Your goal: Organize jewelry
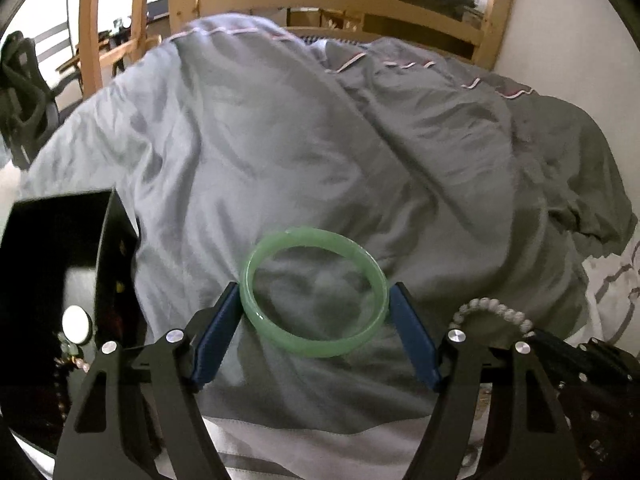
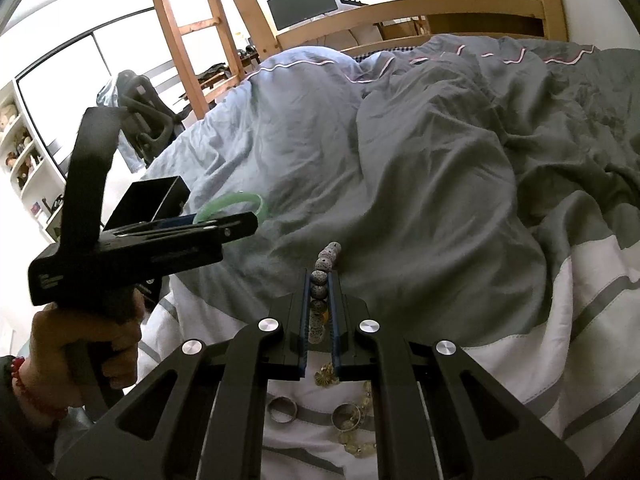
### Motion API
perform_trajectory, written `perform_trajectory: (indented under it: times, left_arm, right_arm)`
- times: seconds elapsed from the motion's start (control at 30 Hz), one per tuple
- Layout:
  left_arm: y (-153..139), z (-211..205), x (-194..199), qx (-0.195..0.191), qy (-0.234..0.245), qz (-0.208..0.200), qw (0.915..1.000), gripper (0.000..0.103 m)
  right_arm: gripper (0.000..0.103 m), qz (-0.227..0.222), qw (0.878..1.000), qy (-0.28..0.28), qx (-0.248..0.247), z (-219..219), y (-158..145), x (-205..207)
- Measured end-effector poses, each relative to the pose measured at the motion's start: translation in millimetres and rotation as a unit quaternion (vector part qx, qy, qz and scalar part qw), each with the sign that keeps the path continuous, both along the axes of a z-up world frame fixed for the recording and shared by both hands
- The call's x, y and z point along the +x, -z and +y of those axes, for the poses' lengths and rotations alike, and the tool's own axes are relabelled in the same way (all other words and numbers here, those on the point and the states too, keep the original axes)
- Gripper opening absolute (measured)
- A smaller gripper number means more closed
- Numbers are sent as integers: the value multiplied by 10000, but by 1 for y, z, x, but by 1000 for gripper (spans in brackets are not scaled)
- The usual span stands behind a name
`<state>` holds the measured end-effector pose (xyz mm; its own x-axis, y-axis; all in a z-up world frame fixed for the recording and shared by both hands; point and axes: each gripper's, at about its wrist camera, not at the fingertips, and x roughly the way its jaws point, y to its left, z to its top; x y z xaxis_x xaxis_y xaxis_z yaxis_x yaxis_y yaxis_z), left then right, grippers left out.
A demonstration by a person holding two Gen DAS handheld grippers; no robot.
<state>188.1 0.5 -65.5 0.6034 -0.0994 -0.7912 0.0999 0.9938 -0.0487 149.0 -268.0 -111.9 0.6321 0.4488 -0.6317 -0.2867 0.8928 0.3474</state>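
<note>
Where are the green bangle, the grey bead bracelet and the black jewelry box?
green bangle (image 1: 320, 349): left wrist view, near rim.
grey bead bracelet (image 2: 319, 276): right wrist view, speckled bead between the pads.
black jewelry box (image 1: 116, 240): left wrist view, side wall.

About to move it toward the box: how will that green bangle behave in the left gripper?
The green bangle looks like a rigid, glossy ring, so it probably won't flex and may slip on the pads. The left gripper spans its full width, a grip likely to pivot. It resembles jade or glass, so possibly brittle.

A rumpled grey duvet (image 1: 320, 152) covers the bed — wooden frame (image 2: 420, 4) behind (dark monitor (image 2: 302, 0) beyond).
</note>
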Motion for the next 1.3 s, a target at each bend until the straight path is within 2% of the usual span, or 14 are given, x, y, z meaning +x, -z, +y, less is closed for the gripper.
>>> perform_trajectory:
  times: [0.13,0.17,0.2,0.23,0.4,0.43,0.47,0.5,0.53,0.93,0.97,1.1,1.2,1.3]
  left_arm:
    - [-7,-2,-2,-45,49,-92,9999,71]
    - [-9,-2,-3,-49,50,-110,9999,67]
    - [-11,-2,-4,-82,88,-105,9999,48]
    - [-12,-3,-4,-77,85,-90,9999,41]
    - [-14,-2,-7,-109,92,-95,9999,40]
    - [-12,-2,-6,-100,96,-54,9999,43]
    - [-9,-3,-5,-61,77,-25,9999,59]
    - [-6,-4,-5,43,3,-8,10000,84]
    - [-4,-3,-5,146,-91,-82,9998,91]
    - [32,4,9,376,-271,387,9982,90]
    - [31,5,9,274,-233,408,9985,83]
    - [31,13,11,-166,-205,573,9980,30]
    - [33,16,11,-479,-150,687,9964,11]
    - [33,11,9,-401,-61,666,9970,8]
  right_arm:
    - [9,-110,9999,14,80,-3,-4,-1]
    - [9,-133,9999,15,92,-3,-6,-2]
    - [9,-158,9998,14,109,-3,-7,-2]
    - [9,-173,9998,17,118,-4,-8,-2]
    - [9,-210,9997,25,132,-4,-10,-3]
    - [9,-207,9997,24,128,-4,-10,-3]
    - [9,-201,9997,18,124,-4,-10,-3]
    - [9,-184,9998,5,117,-4,-10,-2]
    - [9,-179,9998,0,106,-3,-10,-3]
    - [9,-101,9999,-69,72,1,-7,0]
    - [9,-102,9999,-70,72,1,-7,0]
    - [9,-97,9999,-66,77,1,-7,0]
    - [9,-93,9999,-71,70,3,-6,0]
    - [9,-84,9999,-77,62,3,-5,0]
